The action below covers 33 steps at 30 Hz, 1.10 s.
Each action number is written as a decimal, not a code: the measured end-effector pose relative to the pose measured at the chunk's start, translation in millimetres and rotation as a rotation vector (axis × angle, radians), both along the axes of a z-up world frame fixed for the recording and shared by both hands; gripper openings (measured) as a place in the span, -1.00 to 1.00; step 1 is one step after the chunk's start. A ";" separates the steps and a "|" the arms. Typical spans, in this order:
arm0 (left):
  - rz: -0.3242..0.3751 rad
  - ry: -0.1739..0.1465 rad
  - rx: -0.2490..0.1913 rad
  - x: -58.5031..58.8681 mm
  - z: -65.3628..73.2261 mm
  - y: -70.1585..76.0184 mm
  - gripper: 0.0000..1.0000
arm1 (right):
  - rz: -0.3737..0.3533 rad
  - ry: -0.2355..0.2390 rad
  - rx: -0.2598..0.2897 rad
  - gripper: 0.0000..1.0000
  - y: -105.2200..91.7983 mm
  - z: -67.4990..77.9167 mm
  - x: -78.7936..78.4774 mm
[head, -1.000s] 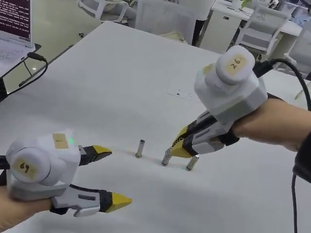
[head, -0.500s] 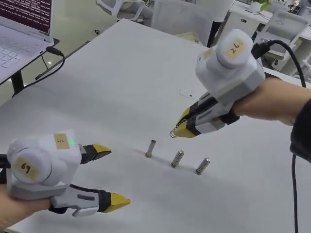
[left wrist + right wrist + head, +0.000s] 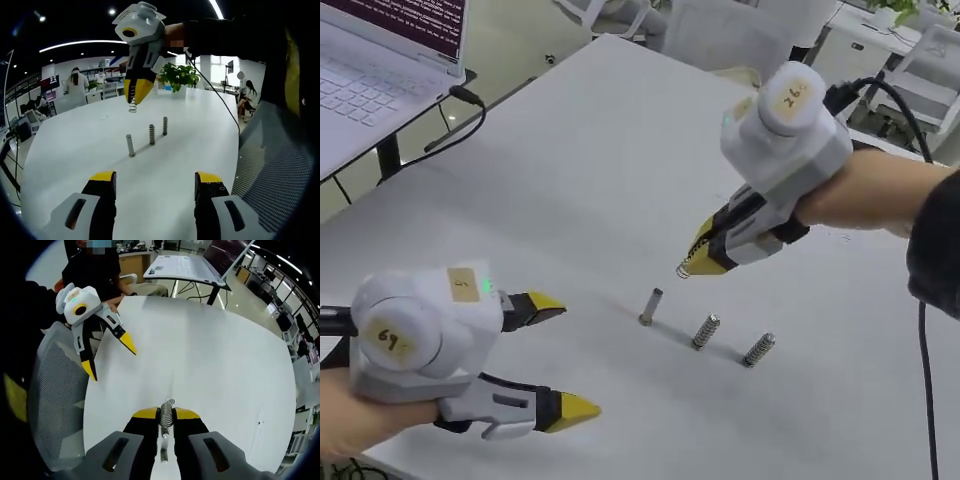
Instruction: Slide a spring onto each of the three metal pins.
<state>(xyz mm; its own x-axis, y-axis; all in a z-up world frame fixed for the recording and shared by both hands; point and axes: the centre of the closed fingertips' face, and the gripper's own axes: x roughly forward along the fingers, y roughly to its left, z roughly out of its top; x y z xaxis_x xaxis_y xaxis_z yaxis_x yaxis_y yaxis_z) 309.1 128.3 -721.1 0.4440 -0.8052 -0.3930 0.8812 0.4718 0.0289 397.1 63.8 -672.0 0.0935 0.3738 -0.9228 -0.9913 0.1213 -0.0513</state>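
Nearest, the left claw [image 3: 578, 357] is held wide open and empty, low over the near left of the desk [image 3: 570, 180]. Beyond it, at mid-desk, three pins are stood in a row. The bare pin [image 3: 650, 306] is at the left, and two sprung pins [image 3: 706, 331] are to its right, each already sleeved. Farther and higher, the right claw [image 3: 695, 264] is clamped on the last spring [image 3: 132, 102], which is carried above the bare pin and a little to its right, clear of it. In the right gripper view the spring is seen pinched across its coils, one end sticking out past the tips. A laptop [image 3: 380, 50] is set at the far left.

Two pins are judged done, and one threading is left. The pin top may be missed if the spring's open end is not brought square over it. A tilted coil could be caught on the rim and bent, or flicked out of the grip. It cannot be told whether the pins are fixed, so one could be toppled by a sideways nudge. Coils squeezed too hard might be closed against the pin.
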 end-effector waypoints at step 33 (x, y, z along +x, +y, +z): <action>0.002 0.014 -0.018 -2.0 -5.6 0.8 0.15 | 0.064 0.087 -0.076 -0.84 6.1 -50.0 10.1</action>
